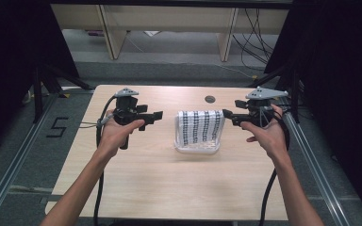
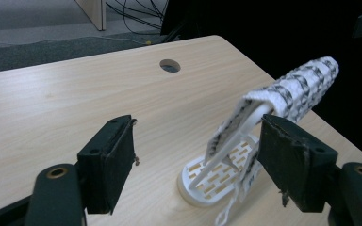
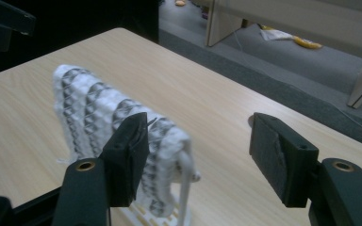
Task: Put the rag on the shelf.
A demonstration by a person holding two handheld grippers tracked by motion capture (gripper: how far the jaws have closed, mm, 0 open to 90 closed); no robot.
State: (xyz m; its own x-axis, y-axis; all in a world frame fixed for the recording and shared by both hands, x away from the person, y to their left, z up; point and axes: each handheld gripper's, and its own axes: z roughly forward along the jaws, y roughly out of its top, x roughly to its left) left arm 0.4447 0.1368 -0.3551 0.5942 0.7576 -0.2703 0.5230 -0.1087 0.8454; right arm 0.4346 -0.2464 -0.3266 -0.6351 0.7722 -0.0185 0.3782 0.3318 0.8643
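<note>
My left tool (image 1: 154,116) stood at nine o'clock of the white rack (image 1: 197,147), jaws apart, nothing between them; my right tool (image 1: 228,114) stood at three o'clock, released too, just beside the cloth's edge; a patterned black-and-white cloth (image 1: 200,126) hung draped over the rack's upright frame, near the middle of the wooden surface (image 1: 169,188); a round cable hole (image 1: 210,99) lay at twelve o'clock of the rack; both hands gripped the tool handles, cables trailing toward me.
</note>
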